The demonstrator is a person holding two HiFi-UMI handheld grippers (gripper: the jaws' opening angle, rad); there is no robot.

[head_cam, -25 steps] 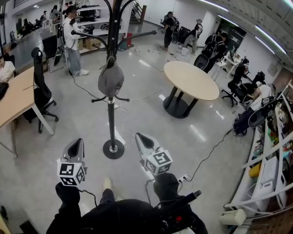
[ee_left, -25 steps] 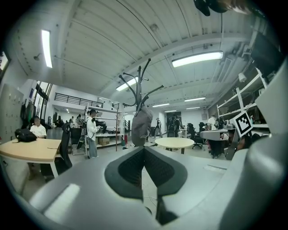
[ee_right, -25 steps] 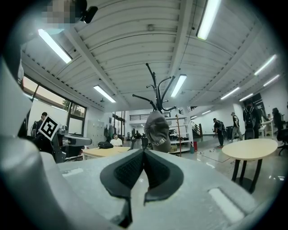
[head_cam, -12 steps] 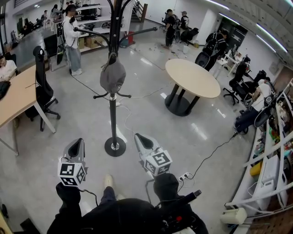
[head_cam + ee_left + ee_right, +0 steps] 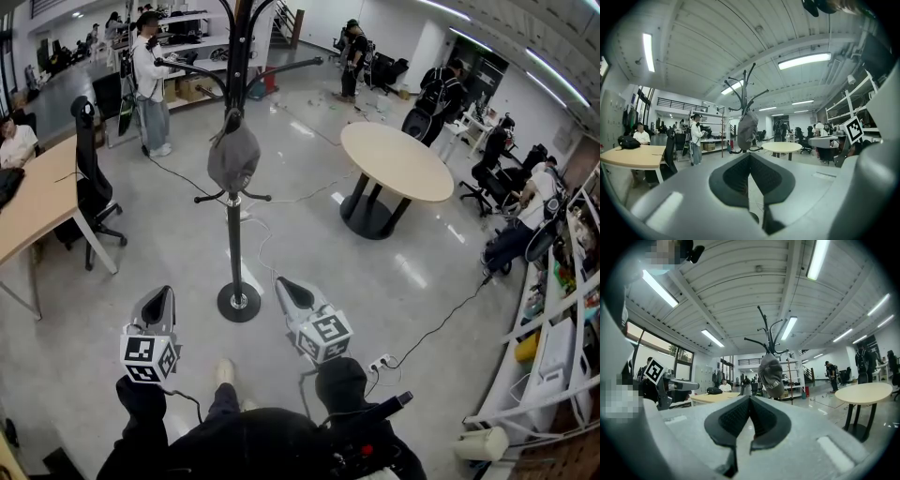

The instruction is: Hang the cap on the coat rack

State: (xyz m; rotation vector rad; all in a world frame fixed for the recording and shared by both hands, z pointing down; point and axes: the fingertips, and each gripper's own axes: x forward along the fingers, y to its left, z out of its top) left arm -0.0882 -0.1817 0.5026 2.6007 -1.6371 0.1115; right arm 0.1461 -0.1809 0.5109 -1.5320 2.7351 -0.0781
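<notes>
A grey cap (image 5: 233,157) hangs on a hook of the black coat rack (image 5: 233,239), whose round base (image 5: 238,302) stands on the floor just ahead of me. My left gripper (image 5: 159,291) is held low, to the left of the base, shut and empty. My right gripper (image 5: 282,280) is just right of the base, also shut and empty. In the left gripper view the cap (image 5: 747,131) hangs beyond the closed jaws of that gripper (image 5: 750,155), well apart from them. From the right gripper (image 5: 750,397), the cap (image 5: 771,375) also shows, a little right of the jaw line.
A round beige table (image 5: 397,161) stands to the right of the rack. A wooden desk (image 5: 37,202) and a black office chair (image 5: 89,178) are at the left. Cables (image 5: 441,319) and a power strip (image 5: 378,364) lie on the floor. Shelving (image 5: 553,309) lines the right side. Several people stand farther back.
Cap, rack and both grippers keep their places. The head view has shifted slightly, and people at the back of the room have walked.
</notes>
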